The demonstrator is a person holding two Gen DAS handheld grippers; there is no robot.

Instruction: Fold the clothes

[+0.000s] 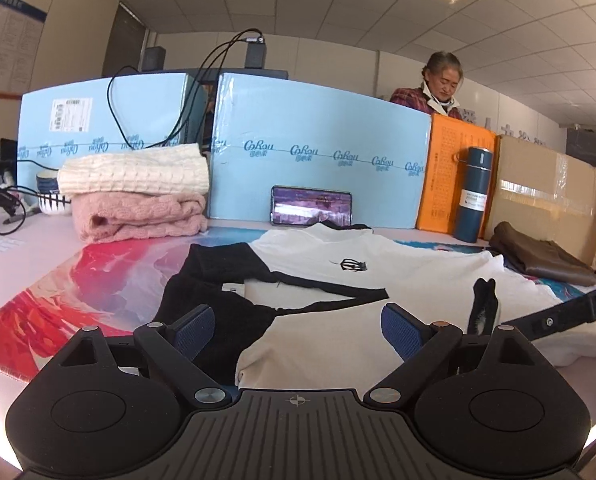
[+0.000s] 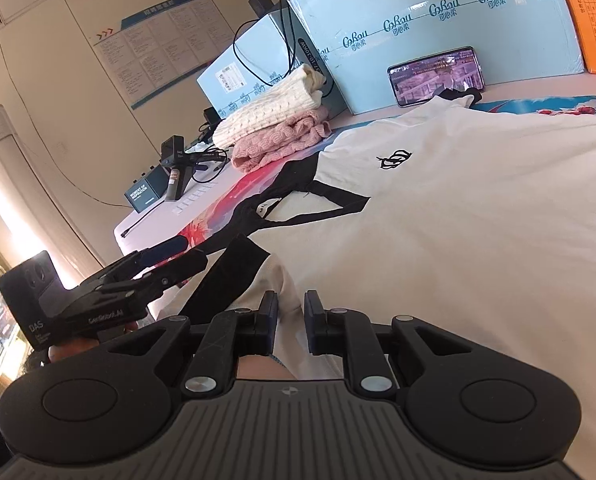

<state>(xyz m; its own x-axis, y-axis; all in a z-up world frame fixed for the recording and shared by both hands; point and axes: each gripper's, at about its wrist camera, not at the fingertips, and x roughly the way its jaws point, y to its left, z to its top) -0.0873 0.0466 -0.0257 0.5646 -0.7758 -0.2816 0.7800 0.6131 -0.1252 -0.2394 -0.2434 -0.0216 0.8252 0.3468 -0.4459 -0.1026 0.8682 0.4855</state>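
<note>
Tabletop under a colourful mat: nearest, the left gripper hovers with fingers spread wide and empty over the white-and-black shirt lying flat. The right gripper, fingers nearly together, pinches its near hem. Beyond lie folded sweaters and blue boxes.

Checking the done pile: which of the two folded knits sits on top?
The cream knit sits on top; the pink knit lies under it, directly on the table. Both are folded, left of the black-and-white shirt spread out.
</note>
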